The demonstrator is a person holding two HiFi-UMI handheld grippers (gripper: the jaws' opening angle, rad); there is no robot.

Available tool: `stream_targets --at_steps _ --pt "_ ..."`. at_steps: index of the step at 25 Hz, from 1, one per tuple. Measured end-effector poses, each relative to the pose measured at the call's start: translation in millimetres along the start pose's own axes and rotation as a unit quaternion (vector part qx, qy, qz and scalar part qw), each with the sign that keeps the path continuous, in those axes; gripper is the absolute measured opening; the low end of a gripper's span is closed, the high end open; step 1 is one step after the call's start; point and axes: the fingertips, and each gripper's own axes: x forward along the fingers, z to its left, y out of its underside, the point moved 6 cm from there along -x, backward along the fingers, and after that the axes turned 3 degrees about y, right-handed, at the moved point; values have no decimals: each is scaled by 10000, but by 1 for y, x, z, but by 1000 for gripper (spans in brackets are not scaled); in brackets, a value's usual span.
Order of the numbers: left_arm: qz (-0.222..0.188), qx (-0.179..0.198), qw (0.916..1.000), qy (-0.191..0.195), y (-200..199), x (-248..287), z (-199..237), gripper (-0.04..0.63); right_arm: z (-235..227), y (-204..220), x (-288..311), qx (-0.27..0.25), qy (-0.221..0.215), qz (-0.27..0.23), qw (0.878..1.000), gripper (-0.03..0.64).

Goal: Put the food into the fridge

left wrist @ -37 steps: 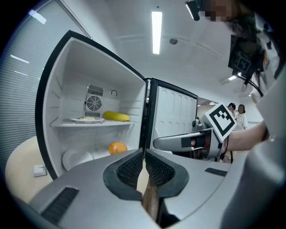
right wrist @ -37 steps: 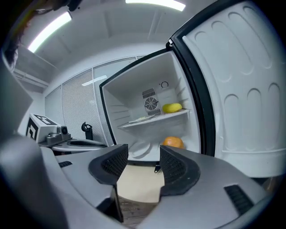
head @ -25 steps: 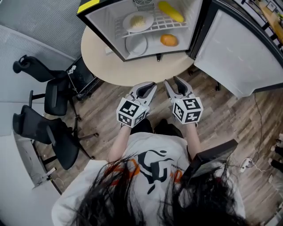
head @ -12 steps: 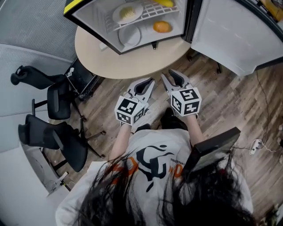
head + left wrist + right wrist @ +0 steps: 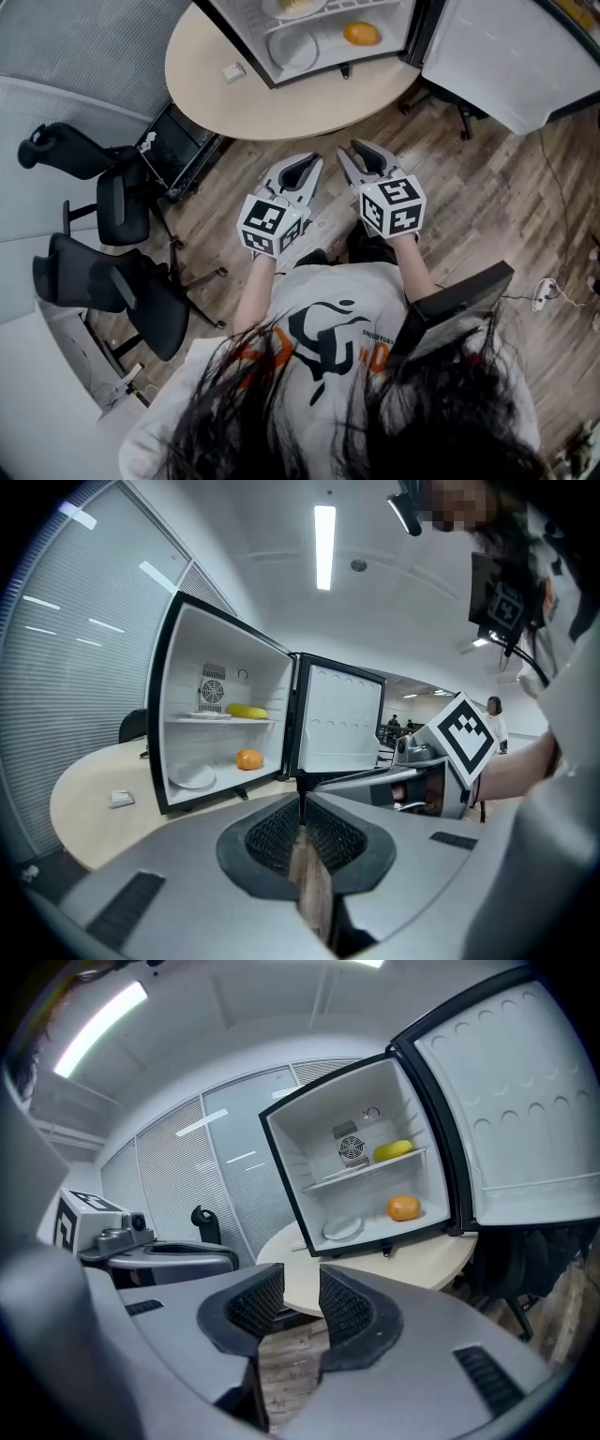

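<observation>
My left gripper (image 5: 307, 161) is holding jaws pressed together, nothing between. My right gripper (image 5: 360, 150) jaws just been closing, now leaving narrow gap, empty. Both pointing to 12 o'clock at open fridge (image 5: 246, 49) on round table (image 5: 281, 103). Orange (image 5: 361, 34) lying on fridge floor, white plate (image 5: 292, 47) at its 9 o'clock; long yellow food (image 5: 246, 711) lying on shelf above.

Atop a table (image 5: 281, 108), a fridge (image 5: 305, 1176), its door (image 5: 525, 1110) swung wide to the right. On the upper shelf (image 5: 361, 1174), a banana (image 5: 392, 1150) to the right of a plate of food (image 5: 295, 6). On the fridge floor below, an orange (image 5: 404, 1207) at right and a second plate (image 5: 342, 1228) at left, apart from each other. On the tabletop just left of the fridge, a small flat item (image 5: 233, 71). Left of the table, an office chair (image 5: 117, 202), with another chair (image 5: 131, 300) nearer the camera.
</observation>
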Motion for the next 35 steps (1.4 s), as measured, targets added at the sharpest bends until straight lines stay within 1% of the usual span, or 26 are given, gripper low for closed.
stream_targets --at_steps 10,16,25,31,35 --pt "-145 -45 9999 80 33 -88 -4 14 84 46 -23 67 134 62 9999 106" --pt "-288 -163 9993 156 50 -131 -11 14 122 69 -41 164 305 2 9994 95" --pt "-344 -83 9986 392 66 -161 -31 14 151 89 -68 241 540 -119 9982 43" --pt "-358 -51 9981 503 70 -163 -37 14 159 95 -79 -1 565 -57 9984 40" --pt "-426 -18 9976 546 66 -160 -40 14 157 94 -83 -42 595 -71 9982 40"
